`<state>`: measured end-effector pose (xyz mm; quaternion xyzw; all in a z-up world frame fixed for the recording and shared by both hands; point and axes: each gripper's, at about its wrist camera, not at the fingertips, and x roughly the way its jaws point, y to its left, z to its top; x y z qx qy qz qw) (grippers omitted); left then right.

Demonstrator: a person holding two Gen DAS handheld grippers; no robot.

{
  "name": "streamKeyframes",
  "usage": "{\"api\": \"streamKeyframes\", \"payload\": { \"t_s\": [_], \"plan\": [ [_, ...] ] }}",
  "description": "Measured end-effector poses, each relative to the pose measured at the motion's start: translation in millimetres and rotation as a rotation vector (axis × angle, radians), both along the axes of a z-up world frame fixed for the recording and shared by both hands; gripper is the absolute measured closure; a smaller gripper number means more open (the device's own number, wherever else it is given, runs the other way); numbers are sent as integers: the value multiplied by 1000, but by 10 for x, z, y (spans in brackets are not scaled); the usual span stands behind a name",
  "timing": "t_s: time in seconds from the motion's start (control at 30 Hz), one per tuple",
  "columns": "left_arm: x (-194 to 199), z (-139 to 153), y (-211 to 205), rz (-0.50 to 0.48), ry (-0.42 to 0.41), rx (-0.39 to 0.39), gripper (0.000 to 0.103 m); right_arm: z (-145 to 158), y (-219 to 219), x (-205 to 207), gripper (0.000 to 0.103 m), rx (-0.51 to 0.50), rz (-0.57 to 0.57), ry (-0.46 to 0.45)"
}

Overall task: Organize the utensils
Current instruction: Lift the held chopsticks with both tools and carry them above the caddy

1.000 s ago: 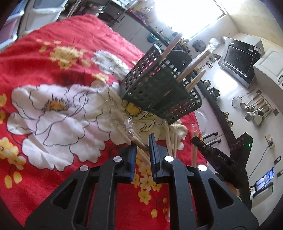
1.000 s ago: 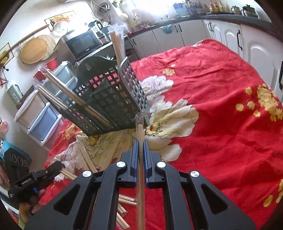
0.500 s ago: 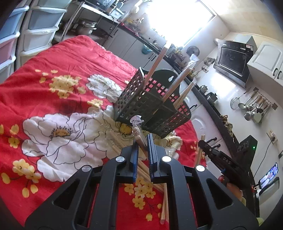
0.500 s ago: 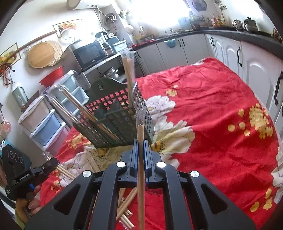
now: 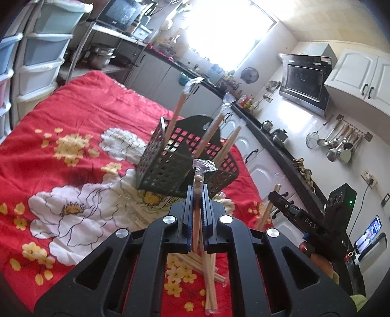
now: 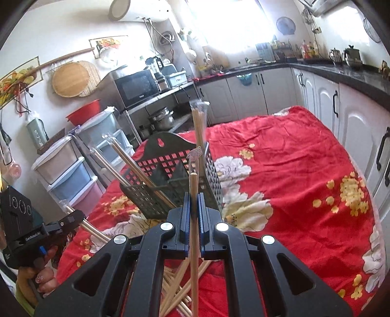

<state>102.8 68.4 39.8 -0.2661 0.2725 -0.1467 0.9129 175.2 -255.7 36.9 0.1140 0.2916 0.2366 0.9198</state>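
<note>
A chopstick (image 5: pixel 198 185) is pinched upright in the left gripper (image 5: pixel 197 195), another in the right gripper (image 6: pixel 193 204); the basket (image 5: pixel 170 165) is sat straight ahead, nearer the left.

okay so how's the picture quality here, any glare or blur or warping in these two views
Left wrist view: the window is blown out white, the basket is backlit, and the fisheye curves the cabinets. Right wrist view: glare from the window washes the far counter, straight edges bow, and the held chopstick is sharp.
</note>
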Motion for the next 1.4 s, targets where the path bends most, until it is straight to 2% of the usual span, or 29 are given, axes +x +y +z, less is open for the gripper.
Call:
{"api": "streamKeyframes", "payload": {
  "t_s": [0.33, 0.97, 1.4],
  "plan": [
    [48, 192, -130, -37, -56, 10, 100, 187, -12, -121, 97, 10, -14, -72],
    [134, 511, -309, -78, -153, 31, 100, 452, -27, -199, 97, 31, -25, -150],
    [219, 749, -323, -59, -221, 60, 100, 729, 38, -180, 97, 41, -11, -230]
  ]
}}
